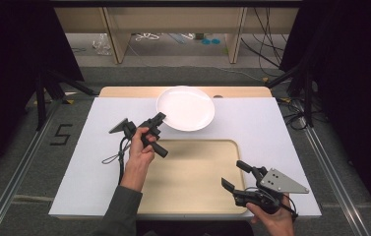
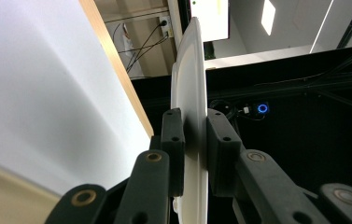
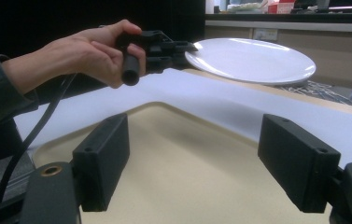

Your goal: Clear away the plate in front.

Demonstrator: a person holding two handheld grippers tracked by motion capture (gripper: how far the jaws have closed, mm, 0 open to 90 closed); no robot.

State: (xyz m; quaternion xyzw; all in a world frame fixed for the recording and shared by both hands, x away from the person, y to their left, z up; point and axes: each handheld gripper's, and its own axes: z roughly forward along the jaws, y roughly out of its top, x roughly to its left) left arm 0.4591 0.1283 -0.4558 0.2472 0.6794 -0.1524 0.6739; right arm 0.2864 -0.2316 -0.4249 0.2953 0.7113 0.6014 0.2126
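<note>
Holding the white plate (image 1: 185, 108) by its left rim, my left gripper (image 1: 156, 122) is clamped on it near the upper centre of the frame. At lower right my right gripper (image 1: 232, 176) waits, jaws apart, above the beige tray (image 1: 193, 172).

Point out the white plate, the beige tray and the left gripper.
white plate (image 1: 188, 105), high view, centre of its face.
beige tray (image 1: 193, 177), high view, bare floor of the tray.
left gripper (image 1: 159, 118), high view, between its fingers at the plate's rim.
</note>
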